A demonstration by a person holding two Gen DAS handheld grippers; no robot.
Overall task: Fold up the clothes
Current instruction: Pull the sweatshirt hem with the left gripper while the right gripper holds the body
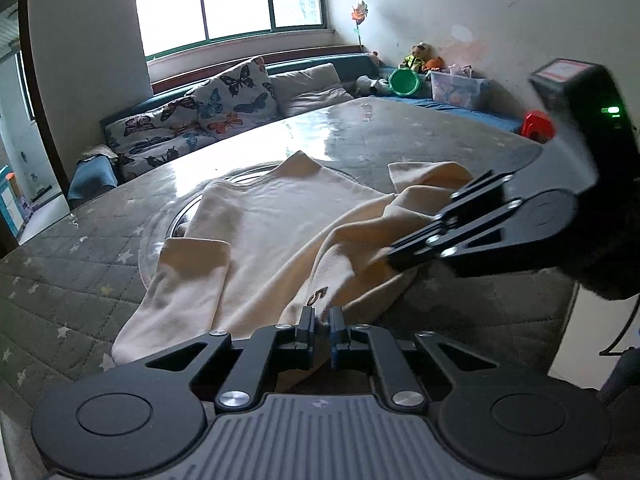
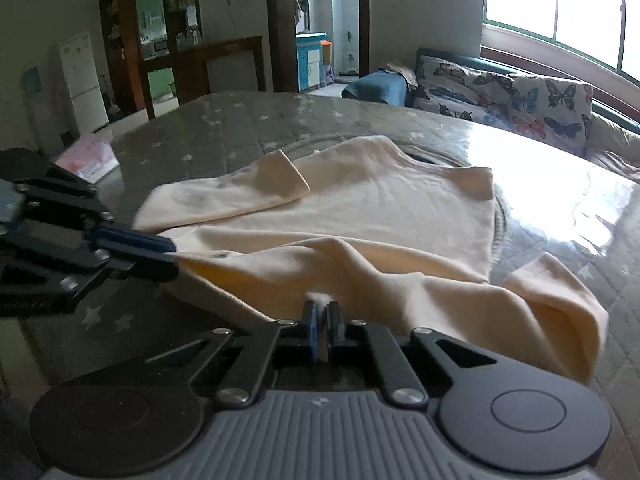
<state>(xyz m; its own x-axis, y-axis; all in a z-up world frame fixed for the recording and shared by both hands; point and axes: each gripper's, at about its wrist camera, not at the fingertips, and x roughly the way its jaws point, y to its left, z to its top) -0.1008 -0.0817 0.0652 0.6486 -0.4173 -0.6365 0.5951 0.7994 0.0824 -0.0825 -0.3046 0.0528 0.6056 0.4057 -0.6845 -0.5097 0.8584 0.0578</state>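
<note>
From the left wrist view, the left claw is pinching the near hem of the cream shirt, its jaws closed on thin cloth. The shirt is lying mid-tabletop, soft, light and limp, likely sagging between grips. From the right wrist view, the right claw is clamping the same hem further along; open tabletop is stretching toward the far edge, giving folding room.
</note>
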